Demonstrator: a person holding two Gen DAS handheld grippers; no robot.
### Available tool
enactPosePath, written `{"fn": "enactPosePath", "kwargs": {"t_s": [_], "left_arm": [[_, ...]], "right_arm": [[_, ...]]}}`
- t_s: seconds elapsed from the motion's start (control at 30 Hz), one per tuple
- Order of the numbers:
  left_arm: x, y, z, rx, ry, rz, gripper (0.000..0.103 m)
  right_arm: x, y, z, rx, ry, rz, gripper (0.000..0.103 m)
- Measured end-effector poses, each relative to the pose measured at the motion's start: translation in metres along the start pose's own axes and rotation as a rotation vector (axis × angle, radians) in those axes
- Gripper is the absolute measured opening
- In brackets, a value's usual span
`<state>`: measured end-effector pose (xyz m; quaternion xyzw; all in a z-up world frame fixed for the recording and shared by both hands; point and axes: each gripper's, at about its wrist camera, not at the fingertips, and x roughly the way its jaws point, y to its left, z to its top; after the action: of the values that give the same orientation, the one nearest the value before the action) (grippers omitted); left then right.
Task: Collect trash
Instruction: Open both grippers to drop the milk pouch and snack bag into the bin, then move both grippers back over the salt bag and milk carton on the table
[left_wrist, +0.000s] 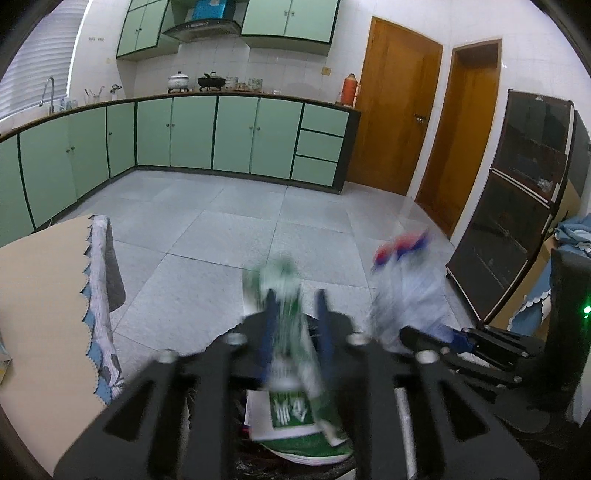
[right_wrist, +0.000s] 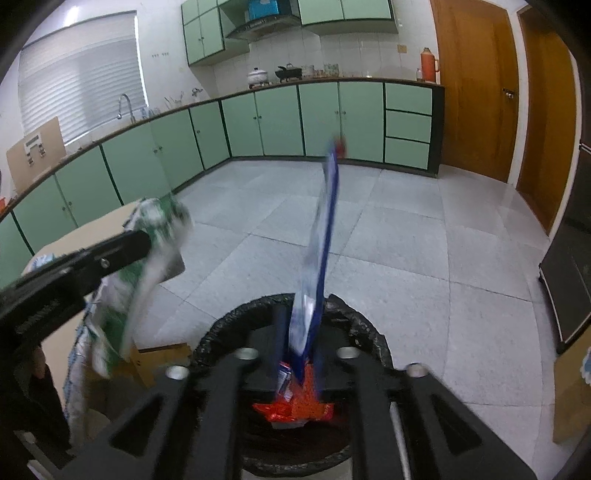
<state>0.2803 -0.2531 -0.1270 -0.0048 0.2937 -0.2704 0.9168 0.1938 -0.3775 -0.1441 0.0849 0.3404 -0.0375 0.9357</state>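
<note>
Both pairs of tongs are over the bin (right_wrist: 364, 334), a round one lined with a black bag, standing on the grey tiled kitchen floor (right_wrist: 424, 236). The left tongs (left_wrist: 295, 299) are clamped on a green and white wrapper (left_wrist: 286, 295), which sticks up blurred between the blue pads and hangs down below them; from the right wrist view the same wrapper (right_wrist: 147, 258) droops from the left tongs (right_wrist: 147, 240) just to the side of the bin's rim. The right tongs (right_wrist: 299, 325) are closed on a blue and white packet (right_wrist: 317, 258) that stands nearly upright above the bin's mouth, its top end red and blurred. In the left wrist view that packet (left_wrist: 402, 280) shows as a pale smear held by the right tongs (left_wrist: 424, 338).

Down inside the bin lies crumpled orange-red wrapping (right_wrist: 295, 406), directly under the blue packet. A worktop (left_wrist: 40, 295) with a tan cover and a scalloped cloth edge stands beside the bin on the left. Green cabinets (left_wrist: 192, 133) run along the far walls.
</note>
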Motion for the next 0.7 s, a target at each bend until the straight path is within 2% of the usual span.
{"fn": "enactPosePath", "kwargs": {"t_s": [0.03,0.07,0.2,0.43,0.53,0.7], "left_arm": [[0.0,0.0,0.0,-0.004,-0.002,-0.003,0.043],[0.0,-0.001,0.001,-0.008,-0.003,-0.008,0.045],[-0.003,0.005,0.001,-0.022,-0.005,0.001,0.045],[-0.028,0.028,0.01,-0.038,-0.051,0.051,0.049],[-0.049,0.045,0.011,-0.053,-0.077,0.083,0.054],[-0.091,0.08,0.009,-0.061,-0.118,0.165,0.06]], "right_arm": [[0.001,-0.002,-0.002,0.004,0.002,-0.003,0.04],[0.002,-0.004,-0.003,0.008,0.005,-0.005,0.047],[0.0,-0.009,-0.01,0.017,0.011,-0.018,0.048],[-0.011,0.0,-0.009,0.022,-0.024,-0.035,0.072],[-0.019,0.01,-0.003,0.017,-0.046,-0.023,0.082],[-0.03,0.051,0.011,-0.033,-0.096,0.021,0.091]]}}
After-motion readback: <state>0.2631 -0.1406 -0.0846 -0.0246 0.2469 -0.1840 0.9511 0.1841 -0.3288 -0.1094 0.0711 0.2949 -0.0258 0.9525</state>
